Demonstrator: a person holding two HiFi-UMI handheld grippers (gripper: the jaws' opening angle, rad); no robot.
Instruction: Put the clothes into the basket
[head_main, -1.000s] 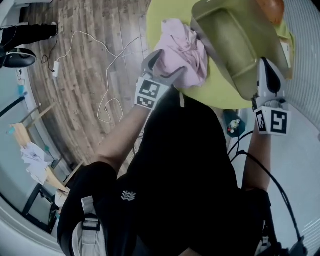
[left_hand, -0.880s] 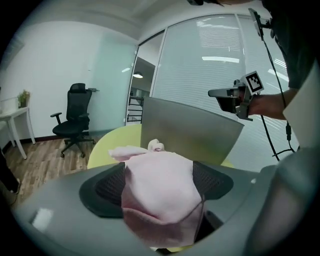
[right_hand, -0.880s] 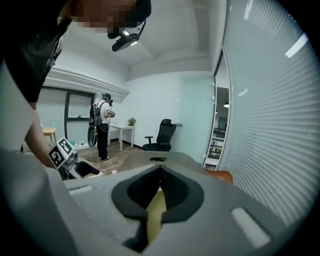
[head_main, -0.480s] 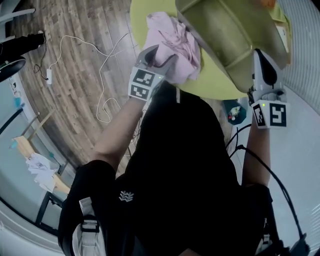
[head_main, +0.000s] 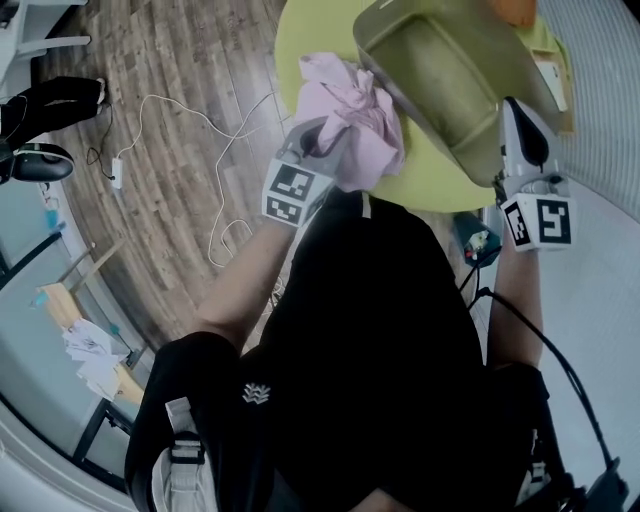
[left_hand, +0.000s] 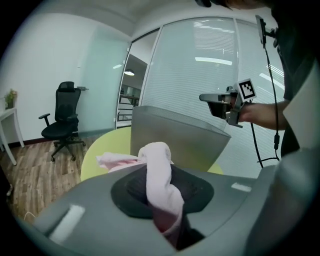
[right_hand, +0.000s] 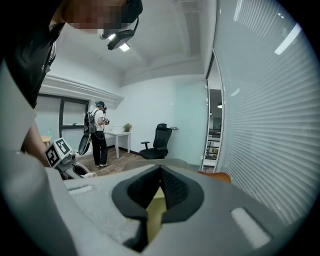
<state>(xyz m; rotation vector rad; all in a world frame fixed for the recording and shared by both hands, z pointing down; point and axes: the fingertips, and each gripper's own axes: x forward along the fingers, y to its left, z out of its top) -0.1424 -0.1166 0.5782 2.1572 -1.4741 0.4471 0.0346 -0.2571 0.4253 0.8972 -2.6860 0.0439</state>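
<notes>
At twelve o'clock in the head view, the left hand-held gripper (head_main: 318, 150) has just been closing its jaws on the pink garment (head_main: 355, 120), which is bunched over the yellow tabletop (head_main: 310, 30) at nine o'clock of the basket (head_main: 450, 90). The right hand-held gripper (head_main: 512, 115) grips the basket's rim at four o'clock.

Left gripper view: cloth (left_hand: 159, 180) sits pinched between the pads.

Right gripper view: the jaws are clamped on the rim (right_hand: 156, 210).

Grasping is the step in hand. Next the garment needs lifting over the wall. The basket looks empty, though its far end is cropped.

1 garment (head_main: 352, 105), 1 basket (head_main: 450, 85), 2 tools (head_main: 333, 142) (head_main: 518, 125)

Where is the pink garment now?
Head view, upper centre: the pink garment sits in the left claw, whose jaws just closed on it, left of the basket.
</notes>
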